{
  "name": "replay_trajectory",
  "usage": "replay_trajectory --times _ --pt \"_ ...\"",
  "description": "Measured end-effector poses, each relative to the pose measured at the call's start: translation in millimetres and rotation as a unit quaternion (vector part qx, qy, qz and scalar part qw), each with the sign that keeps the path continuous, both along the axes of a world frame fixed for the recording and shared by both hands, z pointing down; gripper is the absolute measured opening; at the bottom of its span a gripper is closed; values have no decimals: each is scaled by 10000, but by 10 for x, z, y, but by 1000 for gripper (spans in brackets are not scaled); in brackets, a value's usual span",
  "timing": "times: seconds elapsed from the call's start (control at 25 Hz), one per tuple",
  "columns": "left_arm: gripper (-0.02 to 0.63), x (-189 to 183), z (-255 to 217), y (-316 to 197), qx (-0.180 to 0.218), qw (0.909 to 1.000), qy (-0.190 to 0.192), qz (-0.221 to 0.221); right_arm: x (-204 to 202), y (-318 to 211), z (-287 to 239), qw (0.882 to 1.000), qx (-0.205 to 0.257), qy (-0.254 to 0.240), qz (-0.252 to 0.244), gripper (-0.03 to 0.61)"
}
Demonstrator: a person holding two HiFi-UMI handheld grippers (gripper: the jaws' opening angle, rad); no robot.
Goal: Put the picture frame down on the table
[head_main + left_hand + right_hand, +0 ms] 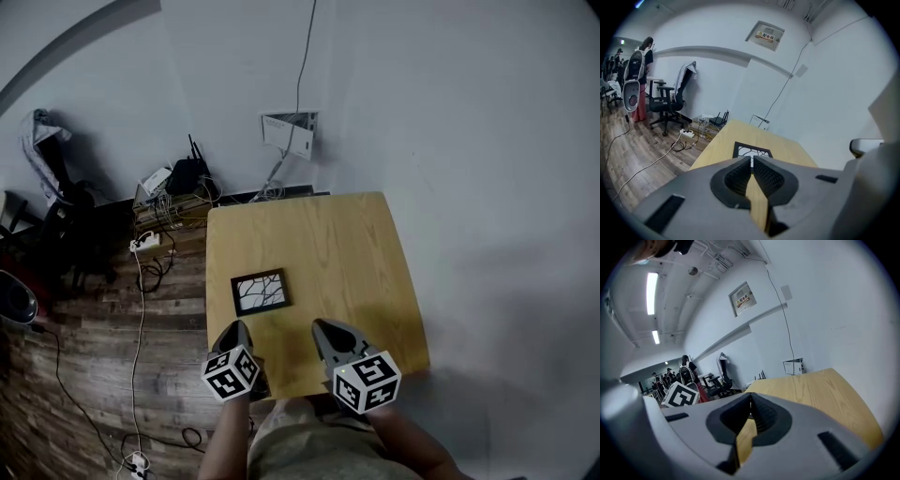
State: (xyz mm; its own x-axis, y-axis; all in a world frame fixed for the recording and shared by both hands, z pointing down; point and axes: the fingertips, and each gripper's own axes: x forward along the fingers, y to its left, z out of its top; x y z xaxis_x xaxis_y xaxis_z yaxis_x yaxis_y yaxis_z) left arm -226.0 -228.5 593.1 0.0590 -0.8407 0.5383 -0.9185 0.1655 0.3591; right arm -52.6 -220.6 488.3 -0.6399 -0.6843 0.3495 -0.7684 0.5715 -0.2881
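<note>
A: Nearest you, your left gripper (236,328) and right gripper (323,326) hang over the near edge of the table (361,244).
B: Both have their jaws pressed together, and you hold nothing in either.
A: Just beyond your left gripper, apart from it, the picture frame (260,292) lies flat on the table.
B: Farther off, by the wall, you have cables (150,246) and what may be a router (187,174).

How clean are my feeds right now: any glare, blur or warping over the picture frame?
Head view: even light, no glare on the picture frame, strong fisheye curving the table edges, dark corners. Left gripper view: frame legible, left tool soft up close. Right gripper view: ceiling lights blown out, right tool blurred, frame not seen.
</note>
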Motion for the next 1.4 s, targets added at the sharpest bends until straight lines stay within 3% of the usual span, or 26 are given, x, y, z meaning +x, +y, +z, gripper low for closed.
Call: replay_trajectory --times 0.84,1.4 --pt "3 817 -806 1416 642 9979 -38 12 519 1212 -254 9981 306 -164 -512 0" --pt "3 1195 -852 2266 797 9967 62 124 724 2005 -256 9959 454 -230 -753 0"
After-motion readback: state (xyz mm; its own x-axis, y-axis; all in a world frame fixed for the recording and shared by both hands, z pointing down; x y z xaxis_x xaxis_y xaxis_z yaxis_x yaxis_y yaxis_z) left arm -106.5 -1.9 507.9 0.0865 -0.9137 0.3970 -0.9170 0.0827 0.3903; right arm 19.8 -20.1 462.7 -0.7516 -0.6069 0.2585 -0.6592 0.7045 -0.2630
